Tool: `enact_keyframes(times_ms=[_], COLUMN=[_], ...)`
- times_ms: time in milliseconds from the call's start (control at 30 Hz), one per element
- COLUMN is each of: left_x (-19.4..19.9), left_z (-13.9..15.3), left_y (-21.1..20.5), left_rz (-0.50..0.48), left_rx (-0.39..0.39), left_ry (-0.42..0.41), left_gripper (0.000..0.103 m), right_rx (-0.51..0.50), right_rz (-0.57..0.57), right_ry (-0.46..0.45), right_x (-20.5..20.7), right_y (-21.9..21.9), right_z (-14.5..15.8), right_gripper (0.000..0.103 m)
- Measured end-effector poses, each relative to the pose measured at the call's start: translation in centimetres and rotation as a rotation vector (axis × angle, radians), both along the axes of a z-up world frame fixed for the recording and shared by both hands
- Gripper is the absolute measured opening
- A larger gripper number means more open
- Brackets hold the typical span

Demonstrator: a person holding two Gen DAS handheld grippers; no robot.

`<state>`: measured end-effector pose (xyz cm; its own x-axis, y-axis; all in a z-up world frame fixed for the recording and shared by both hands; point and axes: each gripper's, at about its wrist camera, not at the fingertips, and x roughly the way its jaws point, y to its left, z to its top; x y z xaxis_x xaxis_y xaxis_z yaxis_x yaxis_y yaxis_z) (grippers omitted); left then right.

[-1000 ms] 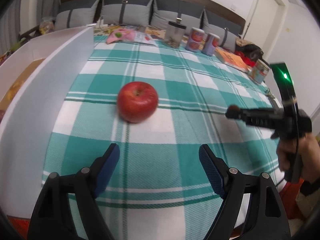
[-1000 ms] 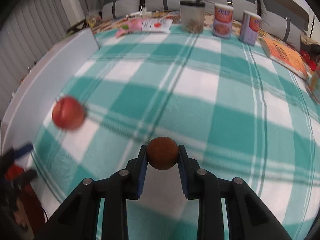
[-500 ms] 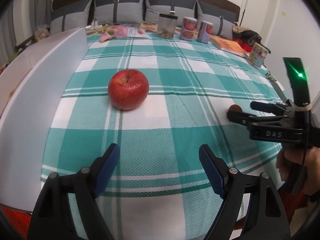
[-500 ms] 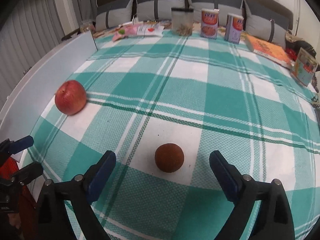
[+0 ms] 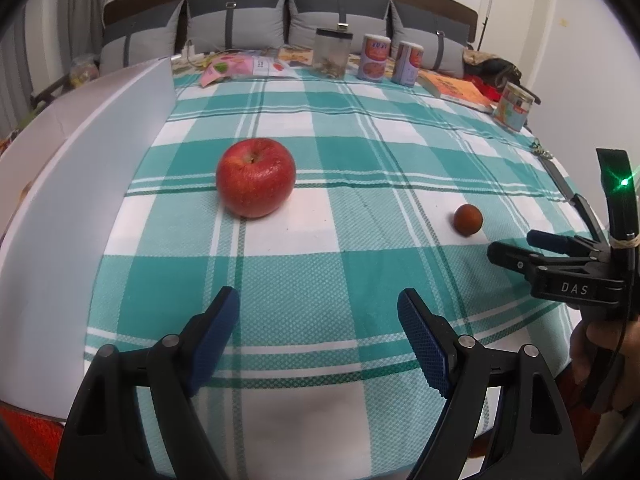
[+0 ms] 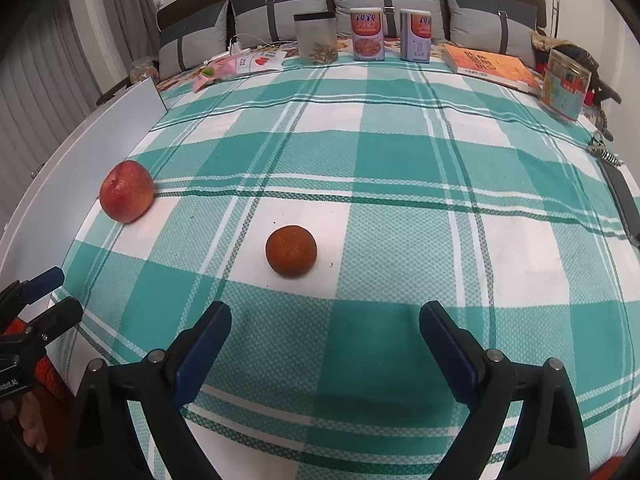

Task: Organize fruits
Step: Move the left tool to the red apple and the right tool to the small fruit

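The small brown fruit [image 6: 291, 251] sits by itself on a white square of the checked cloth [image 6: 400, 160], just ahead of the right gripper [image 6: 325, 322]; that gripper's blue-padded jaws have just been opening and now stand wide apart with nothing between them, so the fruit looks set down there on purpose; the red apple [image 5: 256, 177] rests well to its left, near the white board [image 5: 100, 168] along that edge of the table; the two fruits are apart, not touching, roughly level with each other across the cloth, which reads to me as the start of a row; the left gripper [image 5: 319, 320] hangs over the near part of the cloth with its fingers spread and empty, aimed past the apple's right side, probably waiting its turn; the tins [image 6: 367, 35], jar [image 6: 316, 38] and book [image 6: 490, 67] stand along the far edge, well clear of the working area, seemingly no part of the sorting.
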<state>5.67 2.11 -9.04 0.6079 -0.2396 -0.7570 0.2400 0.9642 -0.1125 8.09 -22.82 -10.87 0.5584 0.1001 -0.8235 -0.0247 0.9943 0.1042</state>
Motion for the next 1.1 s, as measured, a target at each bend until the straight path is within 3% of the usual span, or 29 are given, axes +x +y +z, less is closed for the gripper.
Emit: enact_keyframes(times_ms=[667, 1100], left_x=[0.5, 0.9], left_z=[-1.5, -2.0], left_y=[1.3, 1.5], left_rz=[0.029, 0.035], left_rx=[-0.018, 0.054], left_ry=[0.05, 0.068], left_gripper=[0.083, 0.083], right_rx=[-0.02, -0.065], right_rz=[-0.009, -0.017], right_ry=[-0.016, -0.043], right_x=[-2.3, -2.4], right_y=[-0.2, 0.3], right_z=[-0.1, -0.5], right_gripper=[0.095, 0.095])
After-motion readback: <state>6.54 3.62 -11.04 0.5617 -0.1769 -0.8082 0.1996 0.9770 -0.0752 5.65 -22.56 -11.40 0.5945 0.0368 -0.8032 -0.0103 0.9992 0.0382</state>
